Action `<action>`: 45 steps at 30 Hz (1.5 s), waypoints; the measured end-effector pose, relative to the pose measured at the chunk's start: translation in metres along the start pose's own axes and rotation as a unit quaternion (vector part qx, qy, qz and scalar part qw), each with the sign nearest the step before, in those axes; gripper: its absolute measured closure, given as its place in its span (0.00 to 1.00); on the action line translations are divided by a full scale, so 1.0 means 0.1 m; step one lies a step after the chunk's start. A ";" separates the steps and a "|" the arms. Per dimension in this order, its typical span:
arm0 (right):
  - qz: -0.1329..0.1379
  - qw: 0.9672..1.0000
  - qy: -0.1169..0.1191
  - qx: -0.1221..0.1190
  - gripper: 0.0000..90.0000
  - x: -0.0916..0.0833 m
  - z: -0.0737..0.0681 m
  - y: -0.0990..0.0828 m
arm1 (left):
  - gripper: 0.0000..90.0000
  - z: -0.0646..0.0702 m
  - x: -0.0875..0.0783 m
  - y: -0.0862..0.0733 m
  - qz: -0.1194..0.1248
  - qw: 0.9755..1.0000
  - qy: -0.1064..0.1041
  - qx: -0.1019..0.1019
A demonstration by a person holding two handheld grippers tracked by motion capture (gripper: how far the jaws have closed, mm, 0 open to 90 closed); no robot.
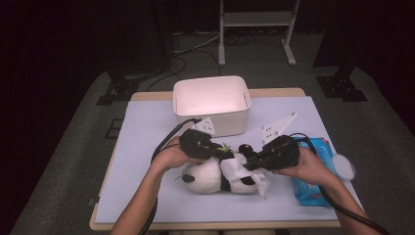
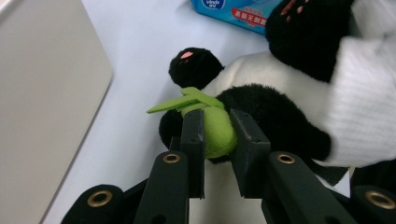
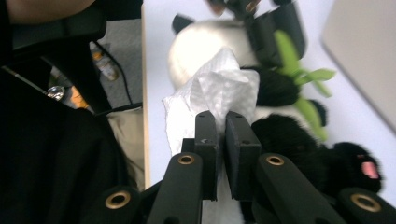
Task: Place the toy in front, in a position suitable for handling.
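White tissue [image 3: 212,93] is draped over the belly of a plush panda [image 1: 208,177], which lies on its back near the front middle of the tabletop [image 1: 147,127]. The tissue is pinched at its near edge by the right claw [image 3: 220,133], whose jaws are almost together with only the thin paper between them; held this way, the sheet can be dragged across the plush fur, so a wiping of the toy is judged to be the work in hand. In the high view the right claw [image 1: 250,161] is seen coming in from the right over the panda's lower body.

A green bamboo sprig [image 2: 212,123] sewn to the panda's chest is clamped by the left claw [image 2: 217,133], the pads pressed on its thick stem from both sides. This grip is probably meant to pin the light toy down so that it is not pulled along by the tissue. In the high view the left claw [image 1: 215,149] sits just above the panda's chest.

Just beside the right hand [image 1: 306,169], a blue pack of tissues [image 1: 315,176] lies on the tabletop, presumably the source of the sheet, and a round white object [image 1: 344,166] rests at its far side. A white bin [image 1: 211,103] stands behind the panda, open-topped and well within reach, possibly for the used tissue.
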State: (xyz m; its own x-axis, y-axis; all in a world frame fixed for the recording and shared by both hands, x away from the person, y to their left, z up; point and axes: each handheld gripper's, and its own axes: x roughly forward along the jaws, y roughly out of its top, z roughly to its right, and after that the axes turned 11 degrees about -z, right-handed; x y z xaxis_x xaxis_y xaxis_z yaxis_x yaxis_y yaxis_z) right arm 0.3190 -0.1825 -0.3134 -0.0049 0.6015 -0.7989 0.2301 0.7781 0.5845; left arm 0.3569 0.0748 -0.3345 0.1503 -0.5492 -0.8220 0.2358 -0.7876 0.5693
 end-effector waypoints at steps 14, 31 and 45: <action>0.022 0.999 -0.047 0.000 0.94 -0.32 0.04 0.12 | 0.85 0.15 -0.07 0.08 0.023 0.999 -0.017 0.030; -0.027 0.999 -0.019 0.005 0.94 -0.13 0.07 0.02 | 0.85 0.30 -0.13 0.17 0.024 0.998 -0.018 0.056; -0.067 0.997 -0.023 0.016 0.94 0.01 0.14 0.00 | 0.84 0.33 -0.16 0.15 0.032 0.997 -0.014 0.062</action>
State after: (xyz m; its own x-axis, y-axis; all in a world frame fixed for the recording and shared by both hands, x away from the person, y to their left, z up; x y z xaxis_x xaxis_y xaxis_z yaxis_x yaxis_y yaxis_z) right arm 0.3321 -0.1844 -0.3167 0.0065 0.4837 -0.8752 0.2620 0.8438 0.4683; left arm 0.3262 0.0625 -0.3122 0.1334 -0.6063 -0.7839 0.1061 -0.7777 0.6196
